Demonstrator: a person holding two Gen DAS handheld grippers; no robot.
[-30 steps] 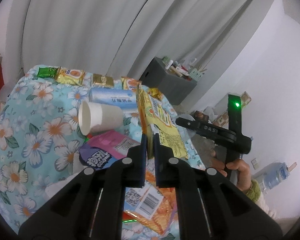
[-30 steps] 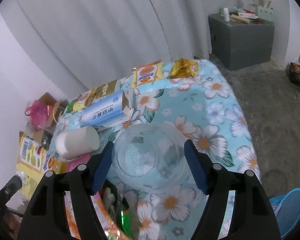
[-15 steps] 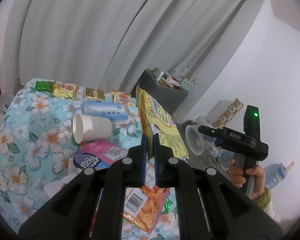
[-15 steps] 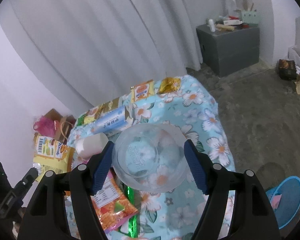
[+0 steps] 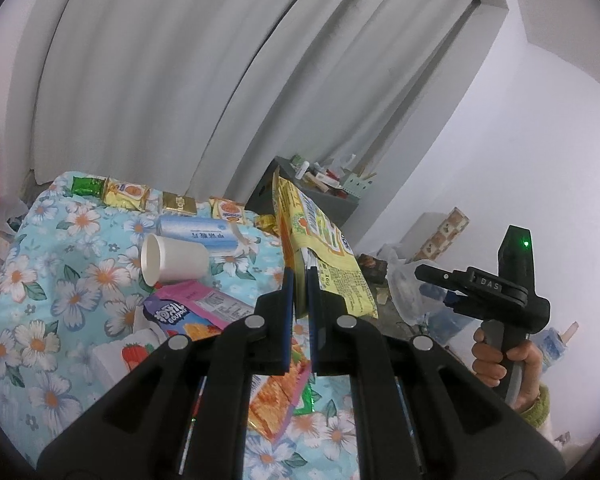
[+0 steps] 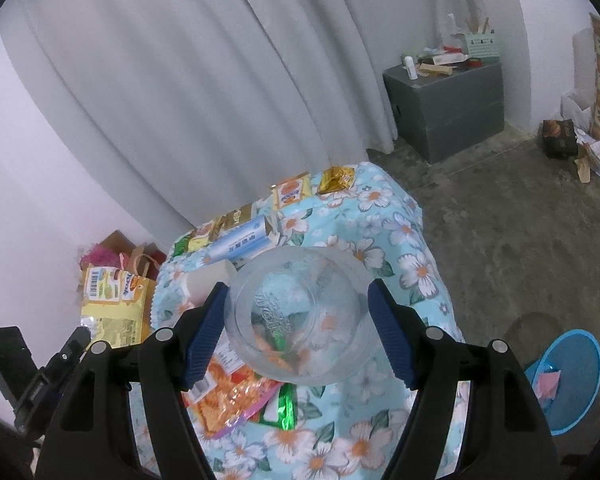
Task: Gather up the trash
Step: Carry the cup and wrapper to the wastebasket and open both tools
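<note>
The left gripper (image 5: 299, 292) is clamped on a yellow snack packet (image 5: 320, 248), the right gripper (image 6: 298, 324) grips a clear plastic cup (image 6: 300, 316), while many wrappers, like the white paper cup (image 5: 172, 258), remain on the floral tablecloth (image 5: 60, 288), near a blue bin (image 6: 568, 380).

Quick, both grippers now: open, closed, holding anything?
Left gripper: closed on the yellow wrapper.
Right gripper: closed on the clear cup.
</note>
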